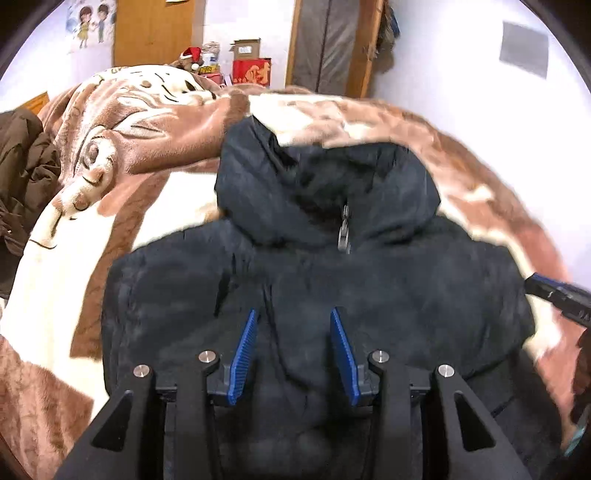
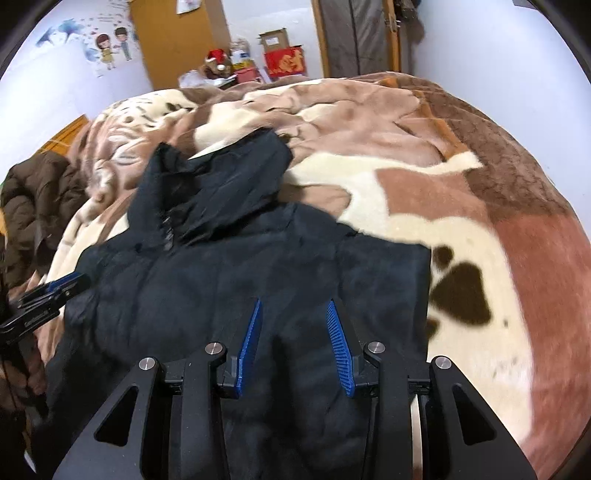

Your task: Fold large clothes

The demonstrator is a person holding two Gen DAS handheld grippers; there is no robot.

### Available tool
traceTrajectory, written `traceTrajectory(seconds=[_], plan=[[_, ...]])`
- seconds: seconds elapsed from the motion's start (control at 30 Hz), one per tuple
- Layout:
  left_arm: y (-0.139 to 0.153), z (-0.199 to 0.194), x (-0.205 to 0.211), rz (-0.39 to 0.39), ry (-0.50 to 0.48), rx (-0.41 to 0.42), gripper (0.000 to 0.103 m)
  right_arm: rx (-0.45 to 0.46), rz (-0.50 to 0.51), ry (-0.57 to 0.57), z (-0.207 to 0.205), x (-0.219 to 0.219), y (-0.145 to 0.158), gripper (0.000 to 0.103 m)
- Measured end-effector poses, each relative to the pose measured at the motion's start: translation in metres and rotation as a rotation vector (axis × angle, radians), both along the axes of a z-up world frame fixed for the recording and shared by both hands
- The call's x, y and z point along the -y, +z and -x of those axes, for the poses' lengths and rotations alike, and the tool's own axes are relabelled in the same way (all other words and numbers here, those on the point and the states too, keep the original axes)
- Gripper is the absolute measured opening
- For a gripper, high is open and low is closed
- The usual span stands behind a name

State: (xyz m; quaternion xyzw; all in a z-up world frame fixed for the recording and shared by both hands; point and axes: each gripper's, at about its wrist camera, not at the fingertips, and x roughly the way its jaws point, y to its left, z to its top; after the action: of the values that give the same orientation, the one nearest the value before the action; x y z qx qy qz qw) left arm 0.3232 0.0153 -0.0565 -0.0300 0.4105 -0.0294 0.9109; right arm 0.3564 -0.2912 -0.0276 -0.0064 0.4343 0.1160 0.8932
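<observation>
- Dark navy padded hooded jacket lies front-up on a bed, spread over a plush brown, tan and cream patterned blanket. Hood points to 12 o'clock in the left wrist view; a grey metal zipper pull sits at the collar.
- In the right wrist view the same jacket fills the lower centre, with the hood lying toward 11 o'clock.
- Left hand-held gripper, black with blue ribbed pads: jaws apart, released, nothing between the pads; it hangs over the jacket's chest. Frame is motion-blurred.
- Right hand-held gripper, same build: jaws apart, released, no cloth pinched; it is over the jacket body, near its 3 o'clock edge.
- Each gripper shows in the other's view: right one at 3 o'clock, left one at 9 o'clock, both at the jacket's sides.
- Crumpled brown padded coat lies at 9 o'clock on the bed, apart from the navy jacket.
- Beyond the bed at 12 o'clock: red printed box, open cardboard carton, red Santa hat, wooden door, cartoon wall poster.
</observation>
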Motion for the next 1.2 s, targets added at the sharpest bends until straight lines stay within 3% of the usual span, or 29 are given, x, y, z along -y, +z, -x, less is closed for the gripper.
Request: traceTrajectory(seconds=[0.03, 0.1, 0.23, 0.47, 0.73, 0.97, 1.2], plan=[[-0.012, -0.004, 0.000, -0.015, 0.010, -0.037, 0.043, -0.023, 0.011, 0.004, -0.004, -0.004, -0.008, 0.037], [-0.034, -0.014, -0.008, 0.037, 0.033, -0.107, 0.045, -0.108, 0.038, -0.003, -0.015, -0.008, -0.037, 0.037], [-0.038, -0.017, -0.006, 0.038, 0.051, -0.101, 0.046, -0.108, 0.068, -0.001, -0.018, -0.011, -0.044, 0.037], [-0.015, 0.007, -0.007, 0.036, 0.068, -0.098, 0.045, -0.088, 0.036, -0.029, 0.010, -0.008, -0.015, 0.037], [0.025, 0.098, 0.005, 0.100, 0.045, -0.069, 0.046, -0.025, -0.051, 0.004, 0.099, -0.019, 0.026, 0.039], [0.037, 0.157, 0.015, 0.131, 0.023, -0.080, 0.047, -0.041, -0.089, 0.032, 0.155, -0.031, 0.032, 0.043], [0.047, 0.173, 0.016, 0.134, 0.015, -0.070, 0.049, -0.043, -0.096, 0.062, 0.166, -0.037, 0.036, 0.044]])
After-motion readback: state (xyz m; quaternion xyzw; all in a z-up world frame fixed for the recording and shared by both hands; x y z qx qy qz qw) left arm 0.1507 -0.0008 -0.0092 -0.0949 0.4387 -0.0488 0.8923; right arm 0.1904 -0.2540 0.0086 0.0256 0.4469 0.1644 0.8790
